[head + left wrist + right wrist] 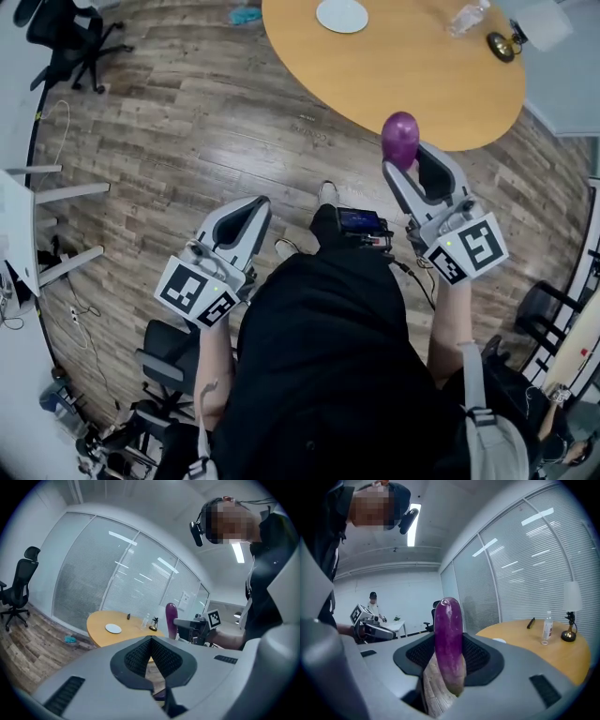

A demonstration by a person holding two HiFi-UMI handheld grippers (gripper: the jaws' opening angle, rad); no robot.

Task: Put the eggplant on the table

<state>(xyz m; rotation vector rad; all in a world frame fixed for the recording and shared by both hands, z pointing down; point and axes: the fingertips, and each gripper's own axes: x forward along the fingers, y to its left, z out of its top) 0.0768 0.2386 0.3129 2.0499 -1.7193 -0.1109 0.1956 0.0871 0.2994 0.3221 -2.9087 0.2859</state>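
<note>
A purple eggplant (400,137) stands upright between the jaws of my right gripper (410,159), which is shut on its lower end. It is held in the air over the wooden floor, just short of the near edge of the round wooden table (403,84). In the right gripper view the eggplant (448,639) rises between the dark pads, with the table (525,641) to the right behind it. My left gripper (258,204) is lower on the left, over the floor, jaws shut with nothing in them. The left gripper view shows the eggplant (171,618) from the side.
On the table lie a white plate (342,14), a clear water bottle (466,19) and a small brass lamp (503,45). A black office chair (70,42) stands at far left. A teal scrap (246,14) lies on the floor by the table. Glass walls with blinds enclose the room.
</note>
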